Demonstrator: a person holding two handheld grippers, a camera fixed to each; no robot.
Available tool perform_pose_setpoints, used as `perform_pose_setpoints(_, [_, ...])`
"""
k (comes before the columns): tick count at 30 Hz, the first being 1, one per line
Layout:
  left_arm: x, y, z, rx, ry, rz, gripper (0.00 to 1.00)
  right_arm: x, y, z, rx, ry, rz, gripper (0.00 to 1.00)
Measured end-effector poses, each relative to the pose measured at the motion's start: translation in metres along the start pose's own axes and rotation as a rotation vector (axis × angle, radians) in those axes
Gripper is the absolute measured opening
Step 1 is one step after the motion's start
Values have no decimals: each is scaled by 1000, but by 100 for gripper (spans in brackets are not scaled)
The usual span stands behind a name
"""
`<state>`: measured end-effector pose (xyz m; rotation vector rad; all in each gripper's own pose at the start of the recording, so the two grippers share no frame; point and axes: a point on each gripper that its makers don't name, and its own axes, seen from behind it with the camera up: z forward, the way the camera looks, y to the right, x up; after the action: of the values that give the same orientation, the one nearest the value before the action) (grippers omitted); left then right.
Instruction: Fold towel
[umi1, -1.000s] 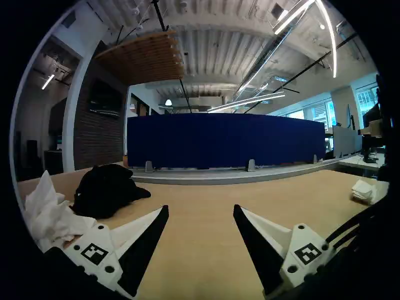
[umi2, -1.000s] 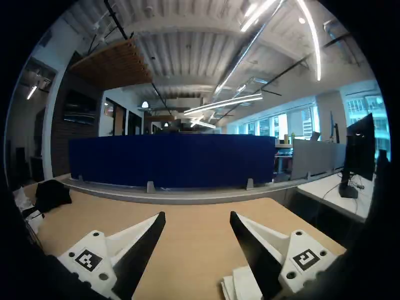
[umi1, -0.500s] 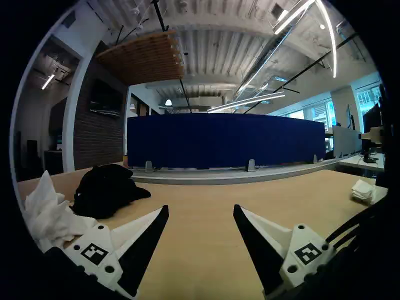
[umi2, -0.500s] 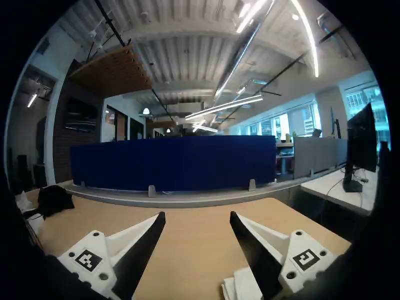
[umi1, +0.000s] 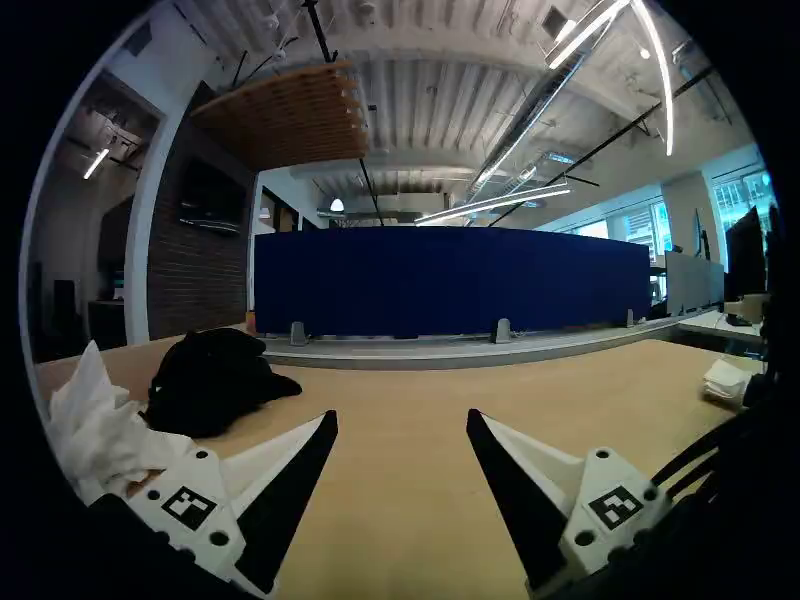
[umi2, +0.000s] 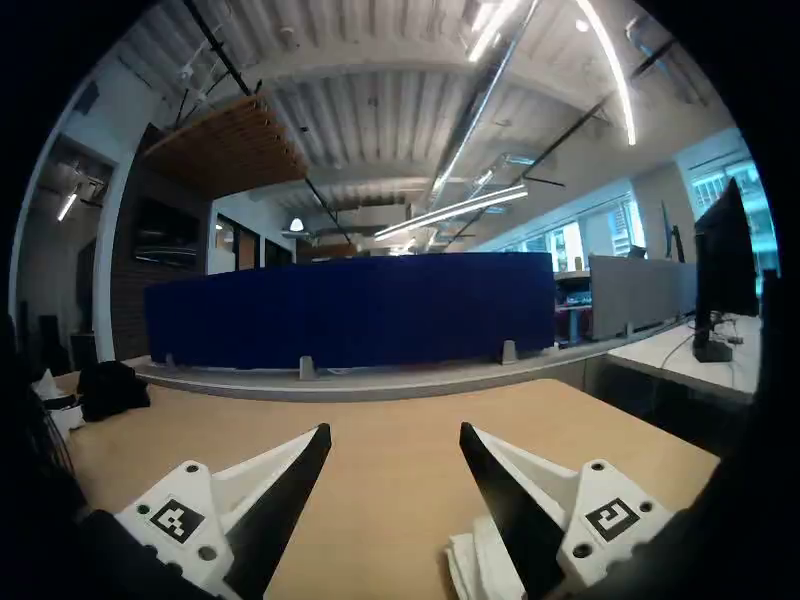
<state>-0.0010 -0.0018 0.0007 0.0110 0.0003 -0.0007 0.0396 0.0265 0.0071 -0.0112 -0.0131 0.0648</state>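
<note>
Our left tool (umi1: 400, 414) and right tool (umi2: 394, 428) both stand apart, each bearing coded square markers (umi1: 190, 507). A folded towel (umi2: 475, 565) lies half-hidden under the right one.

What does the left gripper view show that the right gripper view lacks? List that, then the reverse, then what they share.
Left gripper view: the left hand-held gripper, open, with a crumpled towel close beside one finger.
Right gripper view: the right hand-held gripper, open, with a folded stack of white cloth under one finger.
Both: the table, the black cloth and the blue divider. The white bits by the black cloth in the right gripper view may be that towel.
</note>
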Motion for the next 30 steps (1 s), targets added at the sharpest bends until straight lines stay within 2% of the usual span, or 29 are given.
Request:
perform_pose_setpoints(5, [0, 0, 0, 0, 0, 0, 96, -17, 6, -1, -10, -9, 10, 100])
perform_pose_setpoints(9, [0, 0, 0, 0, 0, 0, 96, -25, 2, -1, 15, -5, 28, 100])
perform_pose_setpoints(15, [0, 0, 1, 0, 0, 0, 96, -32, 0, 1, 17, 5, 45, 100])
perform_pose_setpoints(24, [0, 1, 0, 0, 0, 0, 96, -46, -9, 1, 21, 2, 19, 100])
perform_pose_setpoints(30, [0, 0, 0, 0, 0, 0, 96, -45, -13, 1, 28, 8, -16, 100])
